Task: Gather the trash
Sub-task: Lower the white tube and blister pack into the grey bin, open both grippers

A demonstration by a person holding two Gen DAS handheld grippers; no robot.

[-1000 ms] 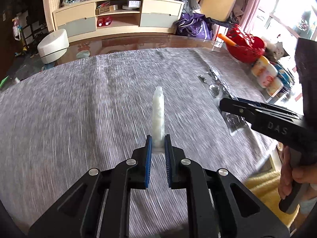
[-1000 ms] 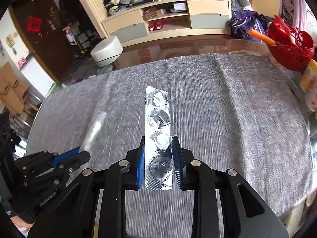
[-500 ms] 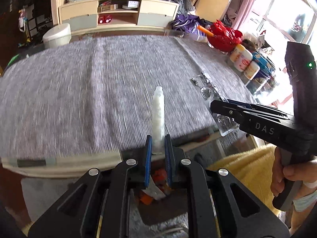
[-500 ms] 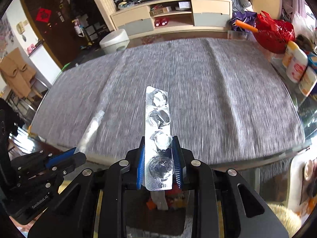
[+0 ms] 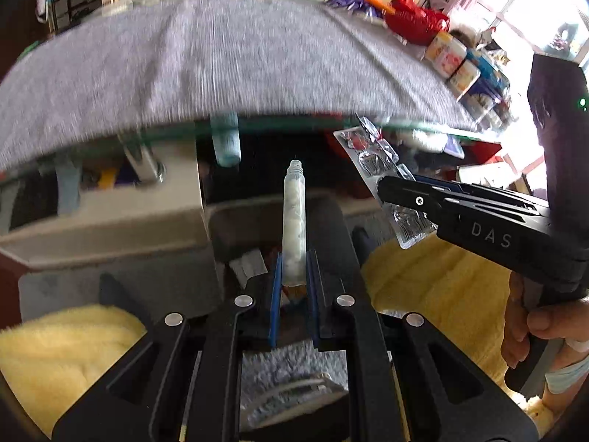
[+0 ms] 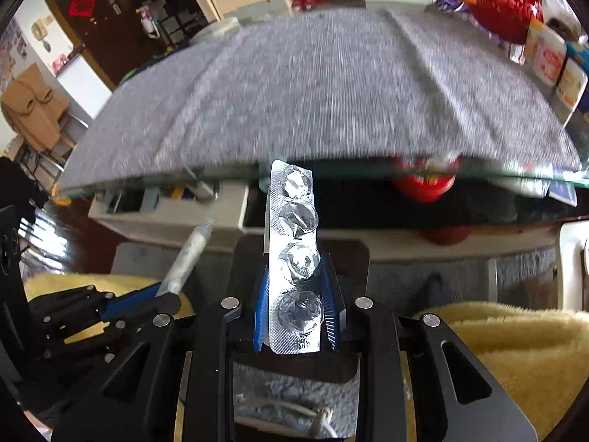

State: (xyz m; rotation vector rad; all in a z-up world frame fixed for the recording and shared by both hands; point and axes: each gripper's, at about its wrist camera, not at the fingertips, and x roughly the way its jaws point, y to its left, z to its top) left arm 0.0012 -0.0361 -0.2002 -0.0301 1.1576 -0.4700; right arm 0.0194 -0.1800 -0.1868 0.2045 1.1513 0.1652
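Grey woven tablecloth point(image 6: 331, 84) behind crinkled foil blister strip point(image 6: 296, 258) (four bubbles).

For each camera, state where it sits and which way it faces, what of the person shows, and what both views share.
Left wrist: rides on the left tool, looking steeply down past the table edge toward a dark bin; its pads clamp a clear tube; a hand holding the right tool shows.
Right wrist: rides on the right tool, same heading; it clamps a blister pack; no hand visible.
Shared: grey tablecloth, tube, blister pack, each other's tool.
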